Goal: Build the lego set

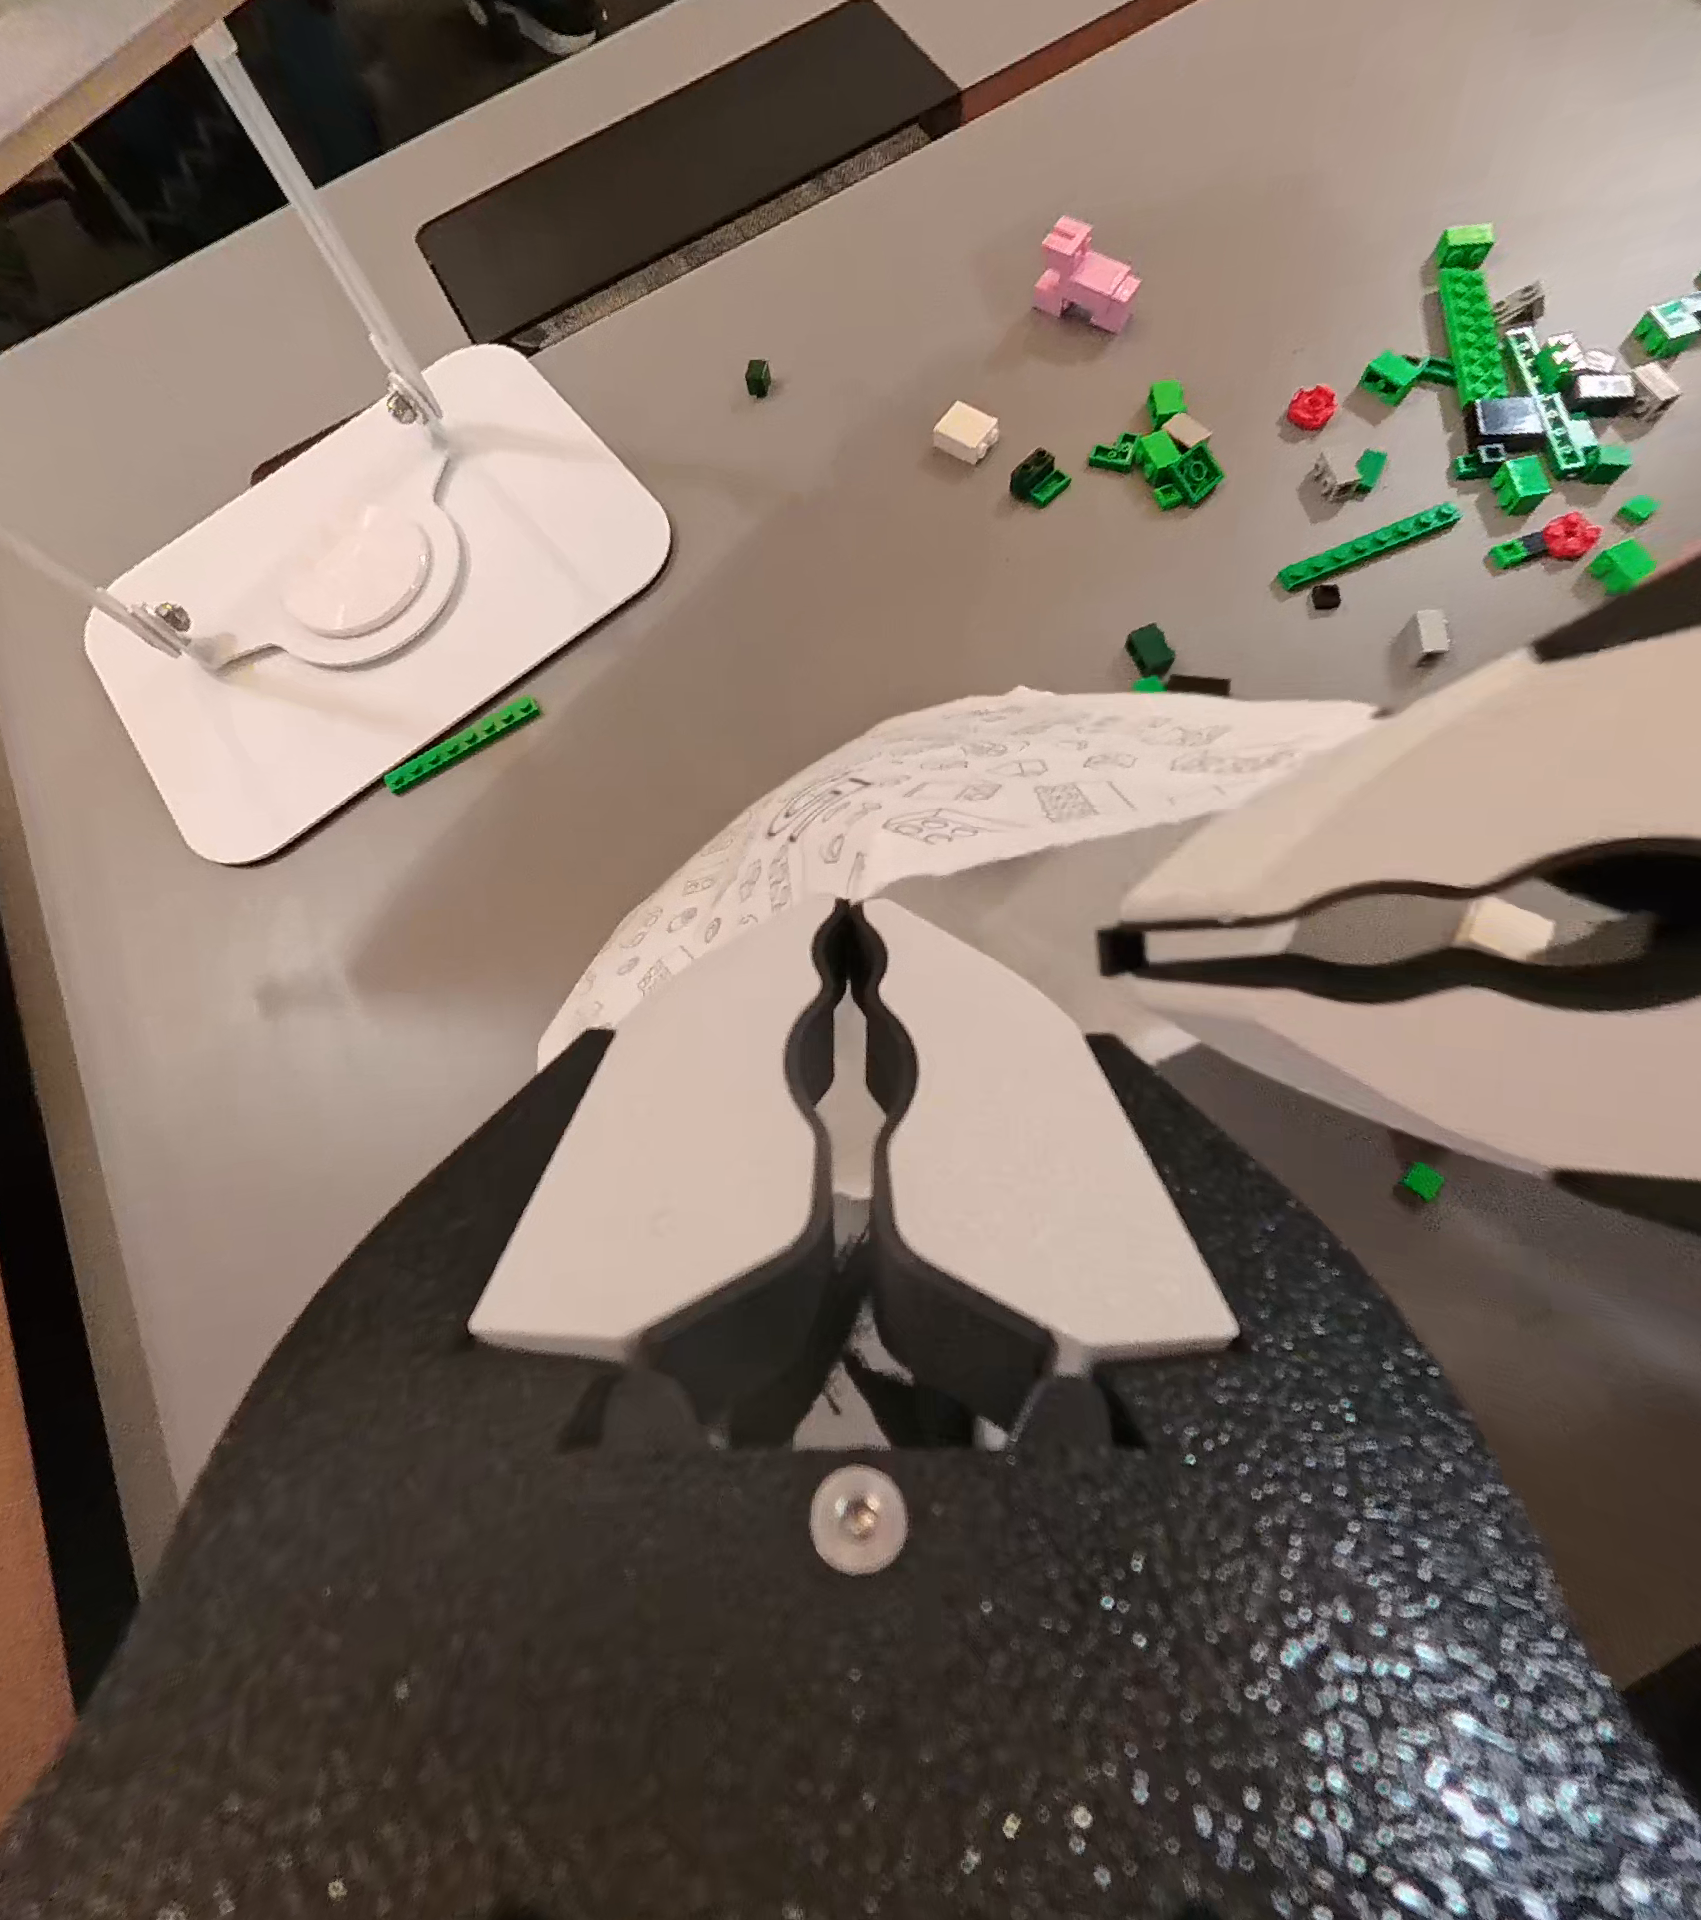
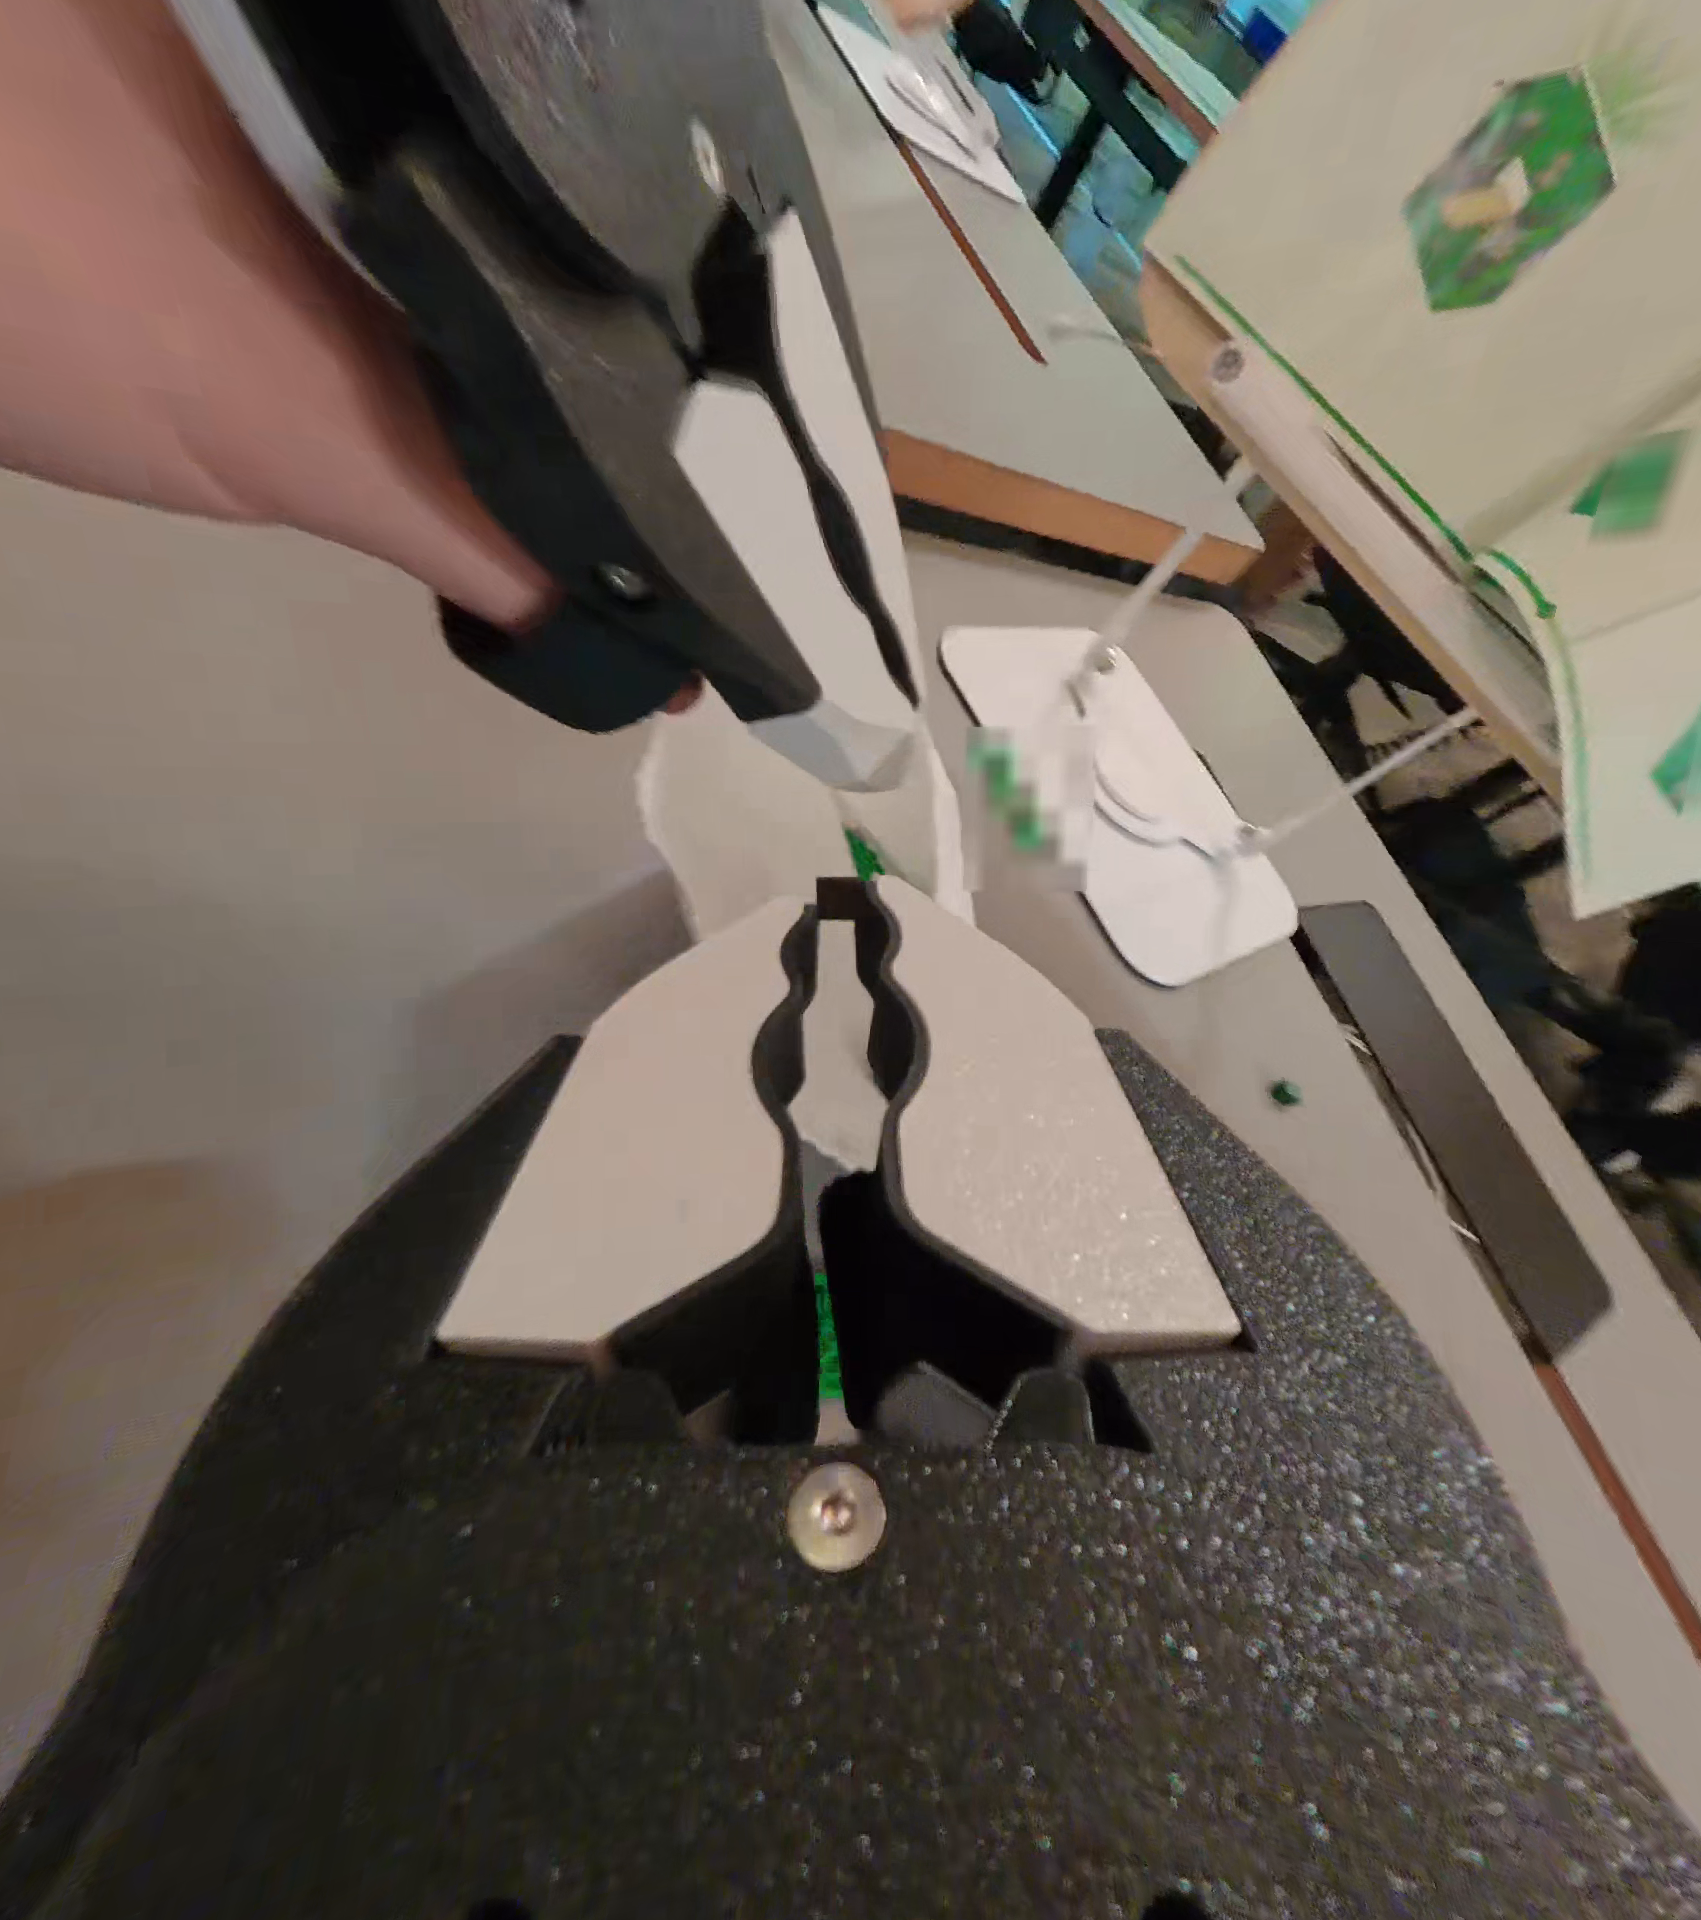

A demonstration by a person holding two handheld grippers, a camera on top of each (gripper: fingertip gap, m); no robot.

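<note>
A white paper bag (image 1: 929,810) printed with outline drawings is stretched between both grippers above the grey table (image 1: 617,935). My left gripper (image 1: 851,914) is shut on its near edge. My right gripper (image 1: 1121,951) comes in from the right, shut on the other end. In the right wrist view, my right gripper (image 2: 846,902) is shut with the paper bag (image 2: 721,831) running back between its jaws. The left gripper (image 2: 900,732), held by a hand (image 2: 150,312), pinches the paper from above. Loose green bricks (image 1: 1511,416) lie scattered at the far right.
A pink brick pig (image 1: 1085,275) and a white brick (image 1: 965,428) stand beyond the bag. A white stand base (image 1: 378,603) sits at the left with a long green plate (image 1: 461,746) on its edge. The stand holds an open booklet (image 2: 1448,260). The table edge runs along the left. The gap from one gripper's tips to the other's is roughly 5 centimeters. Both grippers' tips are roughly 25 centimeters from the white brick (image 1: 965,428).
</note>
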